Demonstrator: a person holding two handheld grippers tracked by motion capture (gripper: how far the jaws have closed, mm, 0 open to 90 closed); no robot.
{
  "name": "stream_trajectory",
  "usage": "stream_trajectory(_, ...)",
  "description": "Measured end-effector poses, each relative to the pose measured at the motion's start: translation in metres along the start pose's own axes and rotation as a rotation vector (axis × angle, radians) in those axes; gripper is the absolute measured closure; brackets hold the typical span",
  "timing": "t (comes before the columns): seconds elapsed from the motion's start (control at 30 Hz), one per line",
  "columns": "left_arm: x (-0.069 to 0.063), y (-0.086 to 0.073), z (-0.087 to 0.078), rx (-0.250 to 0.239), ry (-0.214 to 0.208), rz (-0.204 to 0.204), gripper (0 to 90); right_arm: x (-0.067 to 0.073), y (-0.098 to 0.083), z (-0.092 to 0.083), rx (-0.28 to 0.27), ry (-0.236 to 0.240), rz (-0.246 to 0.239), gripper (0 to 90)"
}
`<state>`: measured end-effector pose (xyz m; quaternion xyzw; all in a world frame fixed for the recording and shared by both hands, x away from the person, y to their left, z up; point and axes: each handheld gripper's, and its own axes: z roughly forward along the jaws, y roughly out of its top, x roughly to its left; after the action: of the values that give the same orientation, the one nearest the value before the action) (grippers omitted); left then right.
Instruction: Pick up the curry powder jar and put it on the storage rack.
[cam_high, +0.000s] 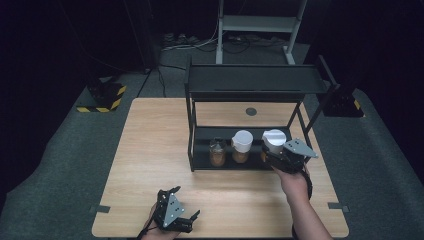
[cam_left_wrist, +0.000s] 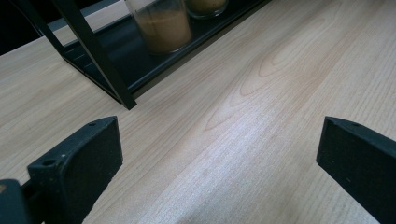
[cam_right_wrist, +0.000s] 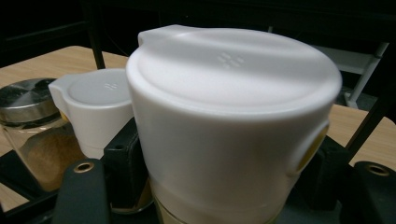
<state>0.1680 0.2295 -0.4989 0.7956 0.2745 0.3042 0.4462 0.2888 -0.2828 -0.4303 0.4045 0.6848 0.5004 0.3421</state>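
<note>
High view, rack: I see a black two-tier rack (cam_high: 252, 82) on the wooden table (cam_high: 150, 165). Lower shelf carries 3 jars in a row: a metal-lidded jar (cam_high: 217, 152) at left, a white-capped jar (cam_high: 242, 146) in the middle, a 2nd white-capped jar (cam_high: 273, 141) at right.

High view, R side: right gripper (cam_high: 272, 159) is up at the shelf's right end, around the right-hand jar.

High view, L side: left gripper (cam_high: 187, 220) sits low at the near table edge, well apart from the rack.

Left gripper view: jaws spread wide, nothing between them but bare wood. Rack corner post and a jar of brown powder are further off.

Right gripper view: big white cap fills most of my frame, jaws on either side of the jar below it. They look clamped on the glass, but contact is mostly hidden under the cap, so prob. gripping, not 100% sure.

Right gripper view, neighbours: middle jar is just beside the left jaw, metal-lidded one beyond.

Risk 1: pulling out crooked could knock the middle jar, since that jaw has little room.

Risk 2: lifting too high could catch the cap on the upper shelf.

Risk 3: smooth glass + heavy fill, jar may slip if grip is shallow.
</note>
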Motion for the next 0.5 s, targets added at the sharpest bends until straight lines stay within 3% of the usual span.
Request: stream_trajectory(0.5,0.001,0.0,0.0,-0.001,-0.002,-0.004,0.6,-0.003,-0.007,0.016,0.02,-0.004,0.007,30.3)
